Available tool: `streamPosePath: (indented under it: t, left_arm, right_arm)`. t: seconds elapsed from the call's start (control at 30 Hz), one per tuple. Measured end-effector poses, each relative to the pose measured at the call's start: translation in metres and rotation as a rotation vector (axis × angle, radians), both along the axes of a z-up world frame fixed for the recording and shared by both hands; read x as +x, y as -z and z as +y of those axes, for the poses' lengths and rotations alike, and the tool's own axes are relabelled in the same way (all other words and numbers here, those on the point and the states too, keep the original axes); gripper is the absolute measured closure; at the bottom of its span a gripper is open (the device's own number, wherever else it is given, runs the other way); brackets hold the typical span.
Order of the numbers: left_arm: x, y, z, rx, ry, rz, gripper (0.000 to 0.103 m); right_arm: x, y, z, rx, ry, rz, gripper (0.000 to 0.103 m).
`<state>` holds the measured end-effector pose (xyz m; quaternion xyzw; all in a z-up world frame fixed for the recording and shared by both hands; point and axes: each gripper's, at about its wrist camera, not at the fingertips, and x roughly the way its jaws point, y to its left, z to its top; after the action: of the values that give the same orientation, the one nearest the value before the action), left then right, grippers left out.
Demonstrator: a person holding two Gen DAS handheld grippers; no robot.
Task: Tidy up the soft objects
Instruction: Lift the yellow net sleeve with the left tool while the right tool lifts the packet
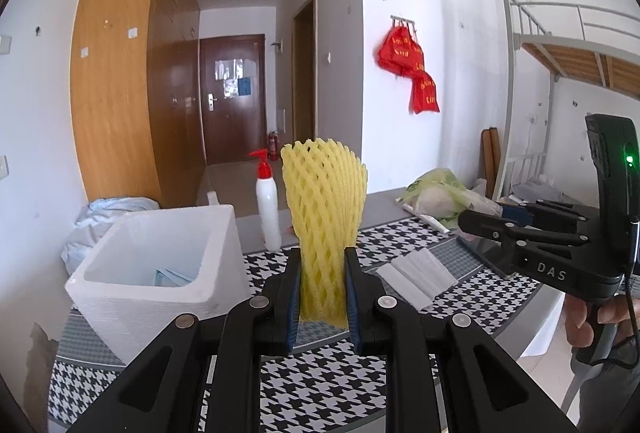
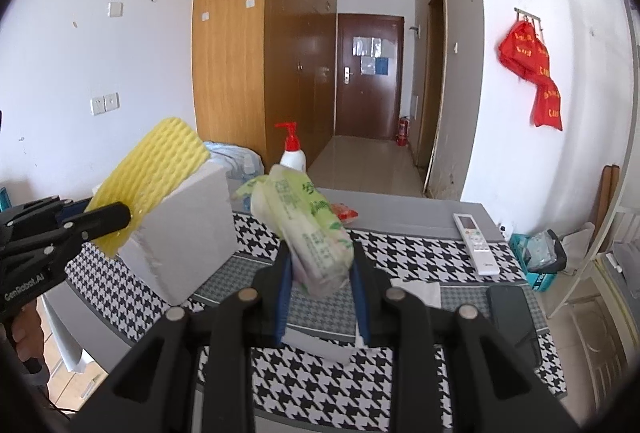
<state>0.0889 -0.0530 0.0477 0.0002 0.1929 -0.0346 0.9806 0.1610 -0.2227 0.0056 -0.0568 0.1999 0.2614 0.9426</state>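
Note:
My left gripper [image 1: 322,293] is shut on a yellow foam fruit net [image 1: 324,201], which stands upright between its blue pads above the houndstooth tablecloth [image 1: 320,385]. From the right wrist view the same yellow net [image 2: 152,169] hangs over the near side of the white foam box [image 2: 192,229]. My right gripper [image 2: 322,299] is shut on a soft green-and-white tissue pack [image 2: 308,229], held tilted above the cloth. In the left wrist view the right gripper [image 1: 468,223] reaches in from the right with that pack [image 1: 440,199]. The white foam box [image 1: 160,273] sits left of the net, with blue items inside.
A white pump bottle with a red top [image 1: 267,205] stands behind the box. Folded white tissues [image 1: 416,275] lie on the cloth. A white remote [image 2: 476,245] and a black phone [image 2: 512,313] lie at the right. A crumpled light-blue cloth [image 1: 104,217] is heaped beyond the box.

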Motion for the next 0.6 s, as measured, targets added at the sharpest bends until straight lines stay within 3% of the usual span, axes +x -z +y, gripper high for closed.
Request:
streamPosePath:
  t: [0.6]
  left_arm:
    - [-0.026, -0.006, 0.030, -0.013, -0.044, -0.078, 0.083]
  right_arm:
    - [-0.040, -0.006, 0.014, 0.070, 0.037, -0.087, 0.072]
